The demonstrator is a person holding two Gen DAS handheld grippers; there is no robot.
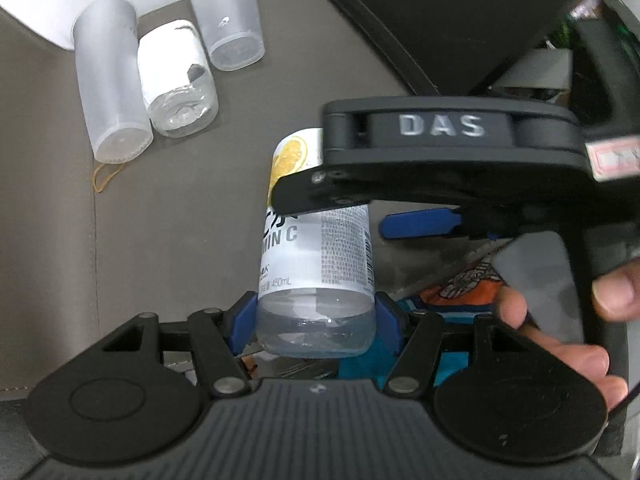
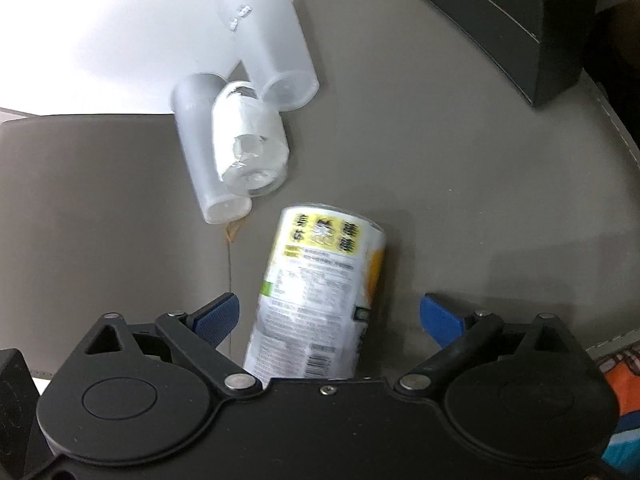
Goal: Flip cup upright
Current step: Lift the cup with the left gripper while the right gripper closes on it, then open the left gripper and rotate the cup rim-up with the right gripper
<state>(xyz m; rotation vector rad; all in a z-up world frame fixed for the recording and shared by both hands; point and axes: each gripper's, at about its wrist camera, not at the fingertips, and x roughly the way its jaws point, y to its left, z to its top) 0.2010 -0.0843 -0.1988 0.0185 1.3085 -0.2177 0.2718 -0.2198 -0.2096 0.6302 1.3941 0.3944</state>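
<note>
My left gripper (image 1: 316, 320) is shut on the clear base of a white-labelled vitamin C bottle (image 1: 316, 252), which points away from the camera over the grey table. The same bottle (image 2: 320, 292) shows in the right wrist view, between the spread blue fingers of my right gripper (image 2: 330, 316), which is open and does not touch it. The right gripper's body (image 1: 440, 148) crosses over the bottle's far end in the left wrist view. The bottle's top is hidden.
Two frosted plastic cups (image 1: 114, 92) (image 1: 230, 20) and a clear bottle with a white label (image 1: 176, 80) stand at the back of the grey mat (image 1: 180, 200). A yellow rubber band (image 1: 106, 176) lies by them. A dark box (image 2: 500, 12) stands at the back right.
</note>
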